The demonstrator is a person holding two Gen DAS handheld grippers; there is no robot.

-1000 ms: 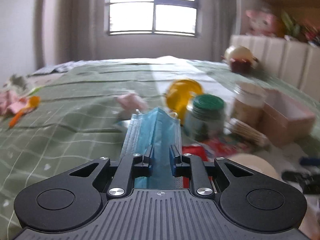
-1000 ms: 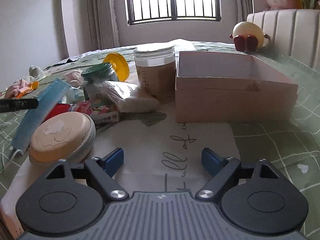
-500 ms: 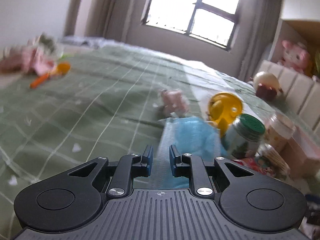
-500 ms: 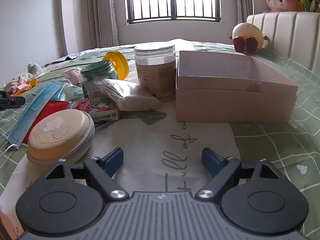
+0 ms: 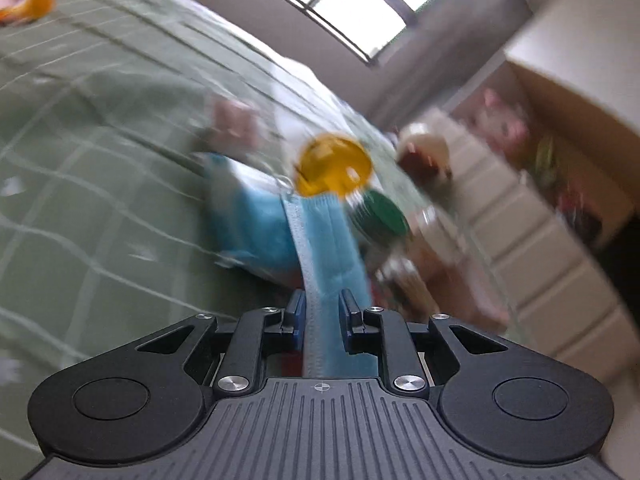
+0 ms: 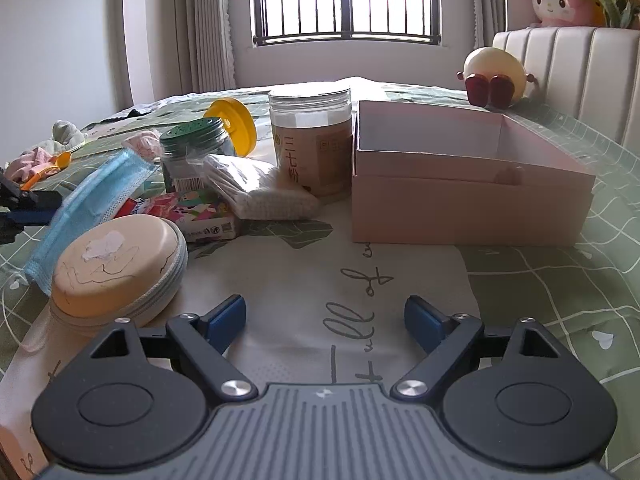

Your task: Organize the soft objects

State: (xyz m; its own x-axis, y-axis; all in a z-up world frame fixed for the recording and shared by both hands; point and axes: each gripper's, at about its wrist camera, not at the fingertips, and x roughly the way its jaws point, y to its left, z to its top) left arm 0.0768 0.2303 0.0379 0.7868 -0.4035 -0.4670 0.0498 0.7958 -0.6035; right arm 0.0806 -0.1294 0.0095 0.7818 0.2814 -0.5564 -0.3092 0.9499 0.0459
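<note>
Item: mask (image 5: 320,240), sorting barely begun.
I am pinching it in the left gripper (image 5: 320,316), frame centre; right gripper (image 6: 325,316) is idling spread and empty; box (image 6: 472,204) at right is sitting empty.

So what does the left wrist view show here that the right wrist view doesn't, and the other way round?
Only the left wrist view shows the left gripper from behind, its jaws closed on the blue face mask, though the picture is blurred.

Only the right wrist view shows the right gripper open with nothing between its fingers, the pink box with no lid, and the beige zip case.

Both show the mask, the yellow lid, the green-lidded jar and the green checked bedspread.
</note>
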